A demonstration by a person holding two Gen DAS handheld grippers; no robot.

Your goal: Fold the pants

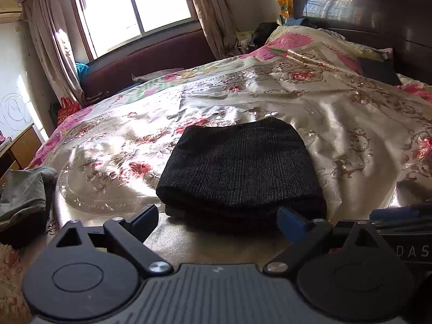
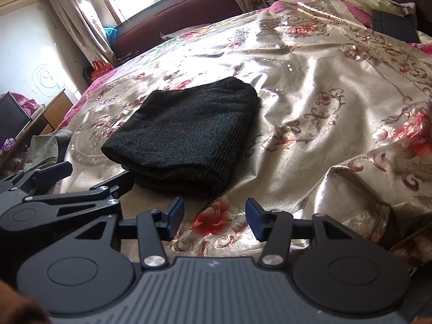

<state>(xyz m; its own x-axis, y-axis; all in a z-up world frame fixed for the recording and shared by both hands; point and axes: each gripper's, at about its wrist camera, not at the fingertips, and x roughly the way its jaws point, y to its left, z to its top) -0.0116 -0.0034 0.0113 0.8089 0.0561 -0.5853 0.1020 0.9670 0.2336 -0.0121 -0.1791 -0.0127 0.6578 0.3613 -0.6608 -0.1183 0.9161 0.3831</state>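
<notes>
The dark checked pants [image 1: 237,167] lie folded into a thick flat bundle on the flowered satin bedspread [image 1: 337,124]. In the left wrist view my left gripper [image 1: 218,217] is open, its two fingertips level with the bundle's near edge, one on each side, and not pressing on it. In the right wrist view the pants [image 2: 183,129] lie ahead and to the left. My right gripper [image 2: 214,216] is open over bare bedspread [image 2: 310,113], short of the bundle, with nothing between its fingers. The left gripper [image 2: 89,175] shows at the left of that view, beside the bundle's near corner.
A grey-green garment [image 1: 24,197] lies crumpled at the bed's left edge. A wooden desk [image 1: 24,145] stands beyond it. The dark headboard [image 1: 364,13], pillows and a black flat item [image 1: 378,70] are at the far right. A maroon bench [image 1: 151,59] runs under the window.
</notes>
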